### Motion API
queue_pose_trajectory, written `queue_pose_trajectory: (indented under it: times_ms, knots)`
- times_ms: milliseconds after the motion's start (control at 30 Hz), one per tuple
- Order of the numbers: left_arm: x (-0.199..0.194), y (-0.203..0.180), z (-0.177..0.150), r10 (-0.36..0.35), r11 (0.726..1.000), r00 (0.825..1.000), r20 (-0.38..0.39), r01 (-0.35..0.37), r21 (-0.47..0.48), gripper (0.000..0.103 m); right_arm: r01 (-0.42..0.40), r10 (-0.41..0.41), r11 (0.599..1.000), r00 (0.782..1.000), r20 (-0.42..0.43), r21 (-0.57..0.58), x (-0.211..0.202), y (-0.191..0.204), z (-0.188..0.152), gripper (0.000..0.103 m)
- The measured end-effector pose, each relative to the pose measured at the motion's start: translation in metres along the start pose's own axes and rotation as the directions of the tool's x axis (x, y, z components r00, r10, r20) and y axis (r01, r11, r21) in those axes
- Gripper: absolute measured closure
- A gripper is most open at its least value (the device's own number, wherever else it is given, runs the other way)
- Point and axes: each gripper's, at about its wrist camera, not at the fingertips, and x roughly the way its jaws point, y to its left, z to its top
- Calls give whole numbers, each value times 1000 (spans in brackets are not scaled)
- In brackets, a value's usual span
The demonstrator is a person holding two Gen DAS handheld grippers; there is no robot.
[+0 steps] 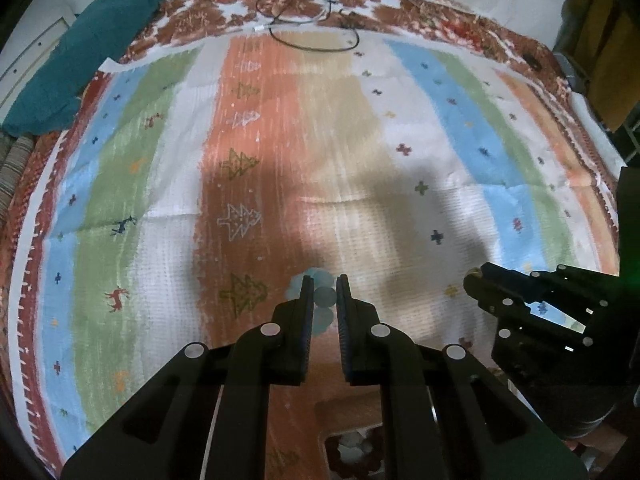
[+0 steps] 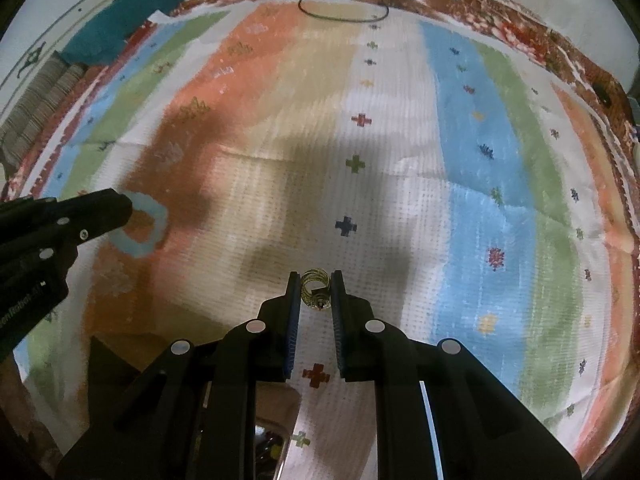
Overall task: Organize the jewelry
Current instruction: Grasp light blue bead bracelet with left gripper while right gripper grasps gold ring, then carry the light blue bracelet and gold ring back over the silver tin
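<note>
Above a striped woven cloth [image 1: 360,152], the left gripper [image 1: 324,285] pinches a pale blue beaded bracelet [image 1: 325,298], its loop apparently hanging downward; the right gripper [image 2: 315,280] clamps a coiled gold wire ring [image 2: 315,284], coil axis pointing away. Black cable [image 1: 308,42] beyond.

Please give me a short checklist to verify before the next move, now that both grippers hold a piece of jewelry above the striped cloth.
1. Left gripper shut on the pale blue bead bracelet: ok.
2. Right gripper shut on the gold coil bracelet: ok.
3. The two grippers are apart, not touching: ok.
4. Striped cloth ahead of both grippers is free of obstacles; only a black cable lies at its far edge: ok.
5. Blue bracelet hangs free, not caught: ok in the right wrist view.
6. Container to drop into, partly seen at the bottom edges: cannot tell.
</note>
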Motion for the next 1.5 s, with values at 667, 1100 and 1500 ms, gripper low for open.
queue_pose_trajectory:
  times_ms: [667, 1100, 1500]
  knots:
    - [-55, -16, -15, -63, 997, 993, 98, 59, 47, 92, -45, 43, 999, 995, 92, 24, -46, 7, -14, 87]
    - [-82, -25, -35, -73, 994, 987, 144, 61, 87, 92, -37, 35, 999, 989, 144, 16, -71, 8, -31, 87]
    - [-104, -31, -49, -90, 992, 978, 190, 71, 104, 92, -42, 35, 999, 984, 172, 32, -80, 8, -39, 87]
